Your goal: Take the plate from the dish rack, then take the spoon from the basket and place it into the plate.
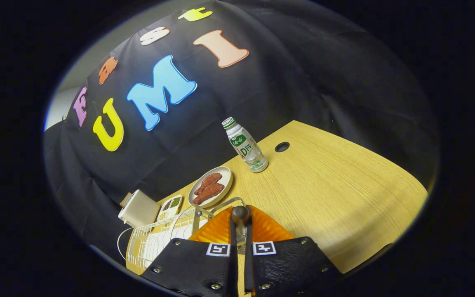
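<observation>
An orange ribbed plate (264,229) stands on edge between my two black fingers (196,264), held just above the wooden table. My gripper (241,241) is shut on its rim, with only a narrow gap left between the jaws. A dark rounded tip with a metal stem (240,216) rises in front of the plate at the fingertips. The white wire dish rack (159,239) sits just left of the fingers, close beside the plate. I cannot tell what lies in the rack.
Beyond the rack lie a white oval dish with brown meat pieces (210,187), a small divided tray (170,206) and a white box (138,208). A white bottle with a green cap (245,144) stands farther out, near a cable hole (282,147). Bare wooden table (336,194) stretches right.
</observation>
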`<action>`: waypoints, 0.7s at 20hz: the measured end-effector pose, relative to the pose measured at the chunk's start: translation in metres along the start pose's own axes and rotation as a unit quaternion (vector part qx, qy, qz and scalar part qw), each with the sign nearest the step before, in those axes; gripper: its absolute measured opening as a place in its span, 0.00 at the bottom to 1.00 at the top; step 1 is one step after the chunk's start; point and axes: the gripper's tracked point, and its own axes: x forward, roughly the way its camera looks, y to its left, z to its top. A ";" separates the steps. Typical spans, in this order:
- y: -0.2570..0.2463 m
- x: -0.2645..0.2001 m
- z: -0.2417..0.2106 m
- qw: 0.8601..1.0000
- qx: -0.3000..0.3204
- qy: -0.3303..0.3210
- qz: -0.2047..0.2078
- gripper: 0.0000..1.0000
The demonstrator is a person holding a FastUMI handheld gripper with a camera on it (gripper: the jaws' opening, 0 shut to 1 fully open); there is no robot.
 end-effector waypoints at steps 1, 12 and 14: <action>0.001 -0.002 0.006 1.000 0.000 -0.006 0.000 0.06; 0.094 -0.075 0.075 0.991 -0.106 -0.046 0.074 0.05; 0.124 -0.093 0.070 0.985 -0.131 -0.040 0.103 0.06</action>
